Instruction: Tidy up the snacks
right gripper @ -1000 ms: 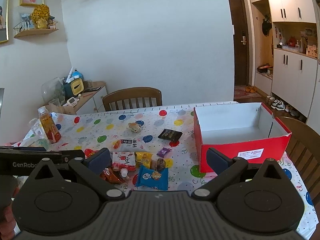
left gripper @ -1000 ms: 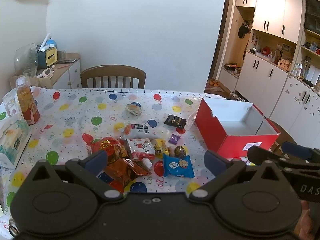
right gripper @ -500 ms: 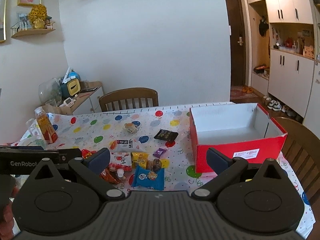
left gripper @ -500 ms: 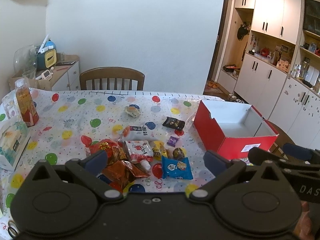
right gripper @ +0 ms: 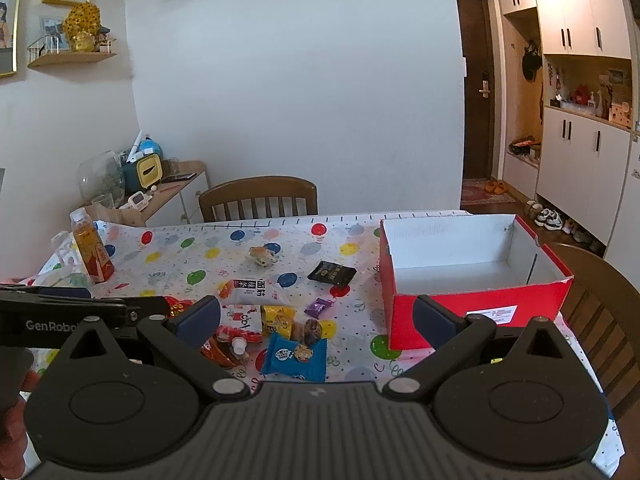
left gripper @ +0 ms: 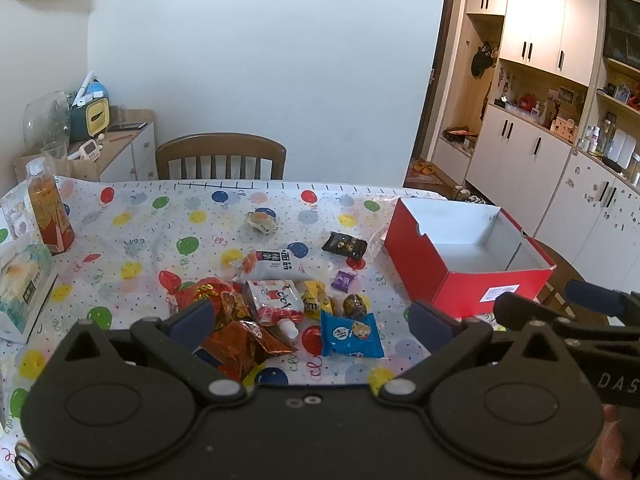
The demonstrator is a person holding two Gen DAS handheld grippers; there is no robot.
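Note:
Several wrapped snacks lie on the balloon-print tablecloth: a blue cookie packet, orange foil bags, a white pouch, a black packet, a purple candy. An empty red box stands at the right. My left gripper is open above the near snacks. My right gripper is open, near the blue packet and the box.
An orange drink bottle and a tissue box stand at the table's left. A wooden chair is at the far side, another right of the box. White cabinets line the right wall.
Both grippers have shifted slightly, so the table sits a little differently in view. Neither has closed or touched anything, and the snacks have not moved.

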